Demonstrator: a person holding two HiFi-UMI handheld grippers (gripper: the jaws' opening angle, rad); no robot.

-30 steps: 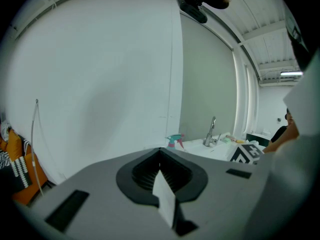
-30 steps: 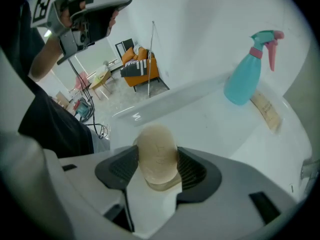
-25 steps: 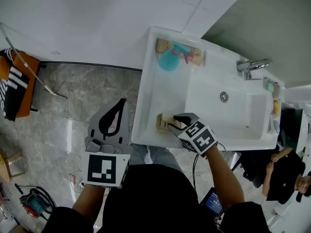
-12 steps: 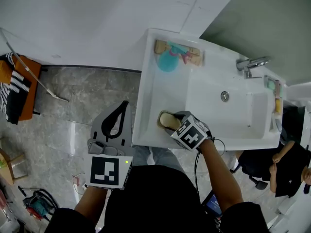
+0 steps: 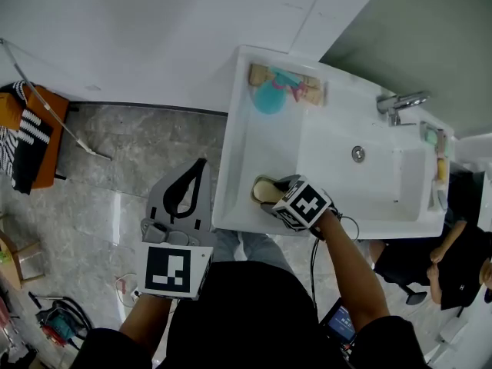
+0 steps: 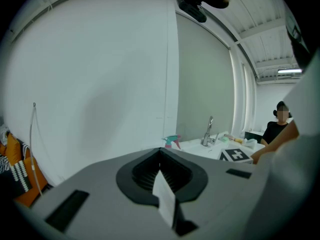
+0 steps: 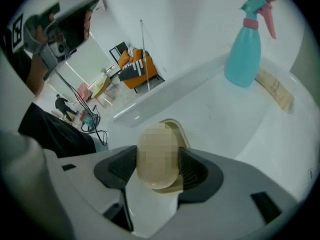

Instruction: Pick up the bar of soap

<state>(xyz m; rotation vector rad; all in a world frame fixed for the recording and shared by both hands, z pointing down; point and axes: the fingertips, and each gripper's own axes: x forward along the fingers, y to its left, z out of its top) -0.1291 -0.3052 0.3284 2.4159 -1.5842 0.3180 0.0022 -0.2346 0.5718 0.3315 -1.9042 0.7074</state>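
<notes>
Half done: right gripper has its jaws clamped on the pale beige oval bar of soap, right over the beige soap dish at the near-left corner of the white washbasin. Lifting it clear looks left to do. Left gripper is closed on nothing, off to the left.

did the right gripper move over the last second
Yes. The right gripper has shifted slightly toward the beige soap dish on the white sink ledge, fingers closed on the cream bar of soap.
</notes>
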